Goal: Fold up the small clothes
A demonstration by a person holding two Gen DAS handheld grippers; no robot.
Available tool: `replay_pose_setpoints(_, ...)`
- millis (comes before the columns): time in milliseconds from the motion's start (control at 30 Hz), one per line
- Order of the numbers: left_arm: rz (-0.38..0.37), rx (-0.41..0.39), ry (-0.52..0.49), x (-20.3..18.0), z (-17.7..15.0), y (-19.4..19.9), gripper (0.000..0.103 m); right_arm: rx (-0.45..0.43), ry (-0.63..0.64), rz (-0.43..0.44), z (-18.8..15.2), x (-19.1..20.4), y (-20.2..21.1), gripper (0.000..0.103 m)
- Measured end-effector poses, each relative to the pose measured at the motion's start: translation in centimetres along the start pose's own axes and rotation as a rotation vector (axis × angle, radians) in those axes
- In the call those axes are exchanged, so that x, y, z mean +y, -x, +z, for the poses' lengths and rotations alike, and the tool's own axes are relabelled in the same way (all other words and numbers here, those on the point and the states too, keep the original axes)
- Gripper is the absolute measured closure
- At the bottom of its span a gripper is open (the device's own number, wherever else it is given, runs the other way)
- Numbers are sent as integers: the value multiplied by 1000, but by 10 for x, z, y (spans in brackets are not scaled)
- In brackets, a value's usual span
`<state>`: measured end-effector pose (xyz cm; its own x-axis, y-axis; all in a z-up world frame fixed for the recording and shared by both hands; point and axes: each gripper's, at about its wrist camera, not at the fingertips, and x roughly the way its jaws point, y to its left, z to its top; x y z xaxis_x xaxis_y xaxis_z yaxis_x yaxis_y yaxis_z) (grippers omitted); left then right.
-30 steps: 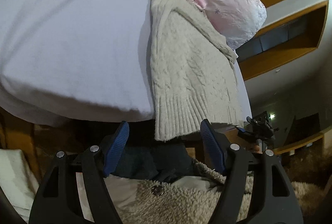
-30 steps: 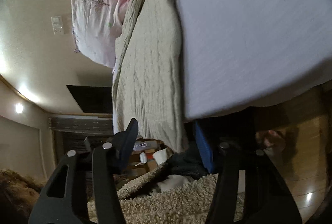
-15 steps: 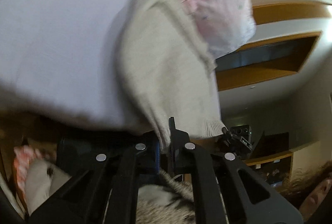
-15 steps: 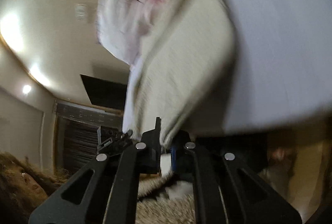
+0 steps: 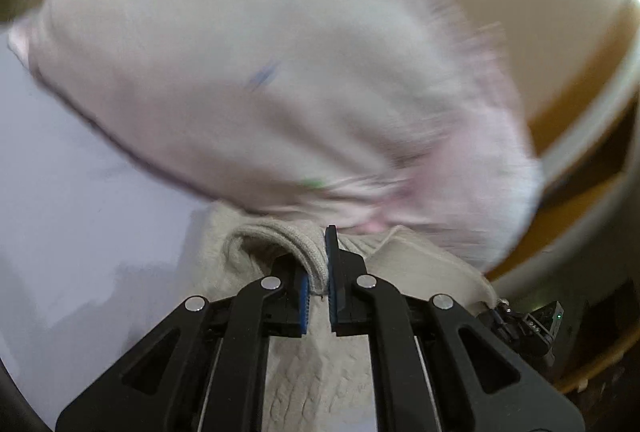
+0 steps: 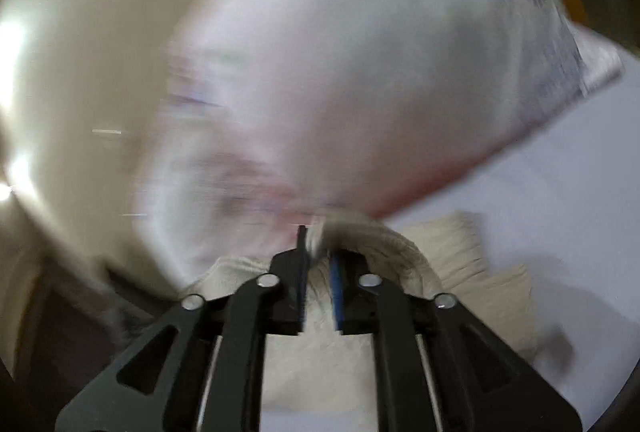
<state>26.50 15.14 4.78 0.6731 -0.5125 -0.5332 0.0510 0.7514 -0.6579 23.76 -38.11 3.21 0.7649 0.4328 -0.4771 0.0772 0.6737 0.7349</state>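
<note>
Left wrist view first: the left gripper [image 5: 318,282] has its fingers pinched down on the ribbed hem of the cream knit sweater [image 5: 312,372], only the thickness of the knit between the blue pads. That hem arches up over the rest of the garment, which lies flat on the white bed sheet [image 5: 72,232] underneath, toward 6 o'clock. Filling the view from 10 to 2 o'clock is the pink pillow [image 5: 260,72], heavily blurred, just beyond the fingertips.

Over on the right wrist view, the right gripper [image 6: 318,284] is nipped onto the hem's other corner, fingers nearly closed with a fold of cream fabric between them. More of the sweater spreads out toward 4 o'clock on the sheet. Everything here is smeared, so fine detail is lost.

So where are we? By my reading, this is mid-fold: both hem corners are gripped and held over the body, near the pillow end. The fold isn't laid down yet. Setting the hem down, letting go, and any further folds or smoothing all look outstanding.
</note>
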Motion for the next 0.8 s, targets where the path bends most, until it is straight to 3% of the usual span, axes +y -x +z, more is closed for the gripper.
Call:
replay_pose_setpoints(33, 17, 64, 55, 12, 1, -19, 97, 40, -34, -109, 2, -13, -26, 69)
replay_pose_setpoints(67, 8, 122, 121, 24, -1, -30, 97, 68, -61, -165, 2, -21, -40, 58)
replay_pose_setpoints(100, -19, 139, 146, 30, -4, -31, 97, 89, -98, -192, 1, -31, -48, 54)
replay_pose_setpoints(200, -56, 92, 82, 35, -8, 0, 90, 15, -76, -207, 3, -29, -36, 19)
replay_pose_setpoints(233, -63, 72, 76, 38, -10, 10, 65, -36, -47, -219, 3, -25, -24, 9)
replay_pose_setpoints(267, -53, 42, 76, 44, -9, 23, 31, -72, -24, -204, 1, -21, -13, 8)
replay_pose_setpoints(300, -30, 23, 71, 45, -8, 30, 26, -80, -13, -187, -2, -19, -7, 8)
replay_pose_setpoints(433, 39, 114, 54, 57, -10, 20, 38, -42, 0, -108, -12, -13, -1, 8)
replay_pose_setpoints(600, 69, 227, 66, 66, -28, -11, 49, 21, 45, -86, -29, 6, -12, 8)
replay_pose_setpoints(700, 53, 190, 73, 68, -36, -12, 55, 28, 77, -79, -36, 7, -7, 8)
replay_pose_setpoints(733, 34, 200, 93, 68, -39, -15, 65, 29, 85, -73, -38, 3, 0, 8)
replay_pose_setpoints(800, 18, 182, 133, 62, -48, -22, 71, 34, 87, -70, -39, -3, 6, 8)
